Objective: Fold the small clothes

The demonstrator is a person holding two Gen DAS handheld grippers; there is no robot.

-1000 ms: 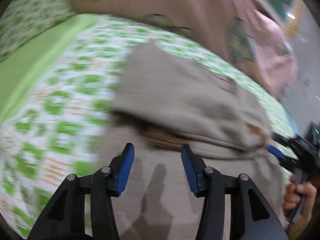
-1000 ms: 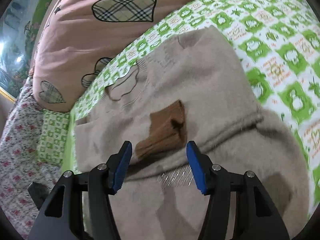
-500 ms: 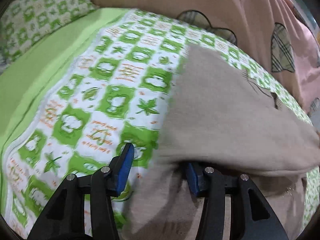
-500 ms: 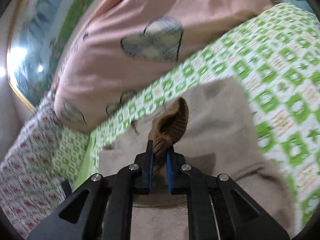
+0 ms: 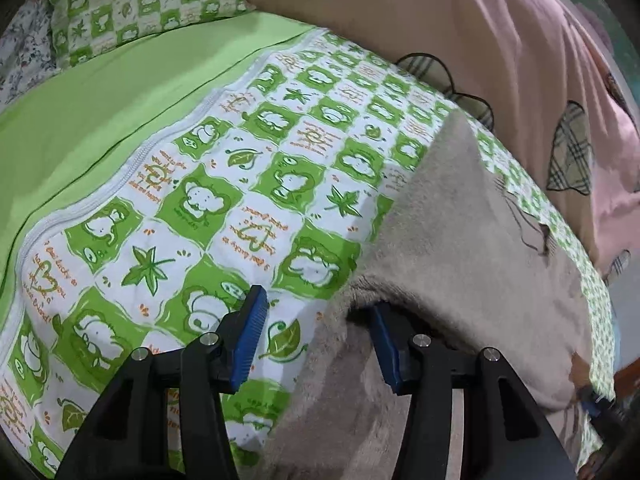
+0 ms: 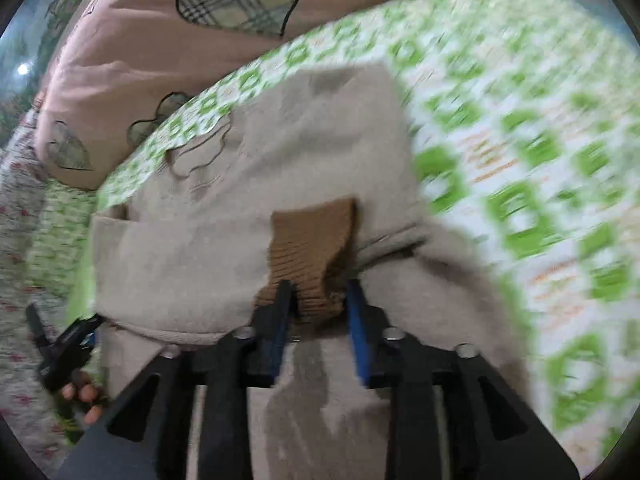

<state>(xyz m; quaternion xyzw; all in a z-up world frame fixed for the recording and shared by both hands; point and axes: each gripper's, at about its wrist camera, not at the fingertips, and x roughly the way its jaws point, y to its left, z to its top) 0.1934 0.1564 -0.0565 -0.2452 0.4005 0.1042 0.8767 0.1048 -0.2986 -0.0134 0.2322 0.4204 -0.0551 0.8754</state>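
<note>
Sweater (image 5: 472, 264), beige, lies folded on green-check bedsheet (image 5: 224, 184) near pink quilt (image 5: 500, 32). L gripper (image 5: 316, 328) wide open, straddling sweater's folded edge, one pad under it. R gripper (image 6: 316, 308) part open around brown cuff (image 6: 312, 240), not pinching.

Both wrist views look down close over the bed (image 5: 168, 216), from opposite sides, sharing the beige garment (image 5: 472, 240) (image 6: 304, 152).
</note>
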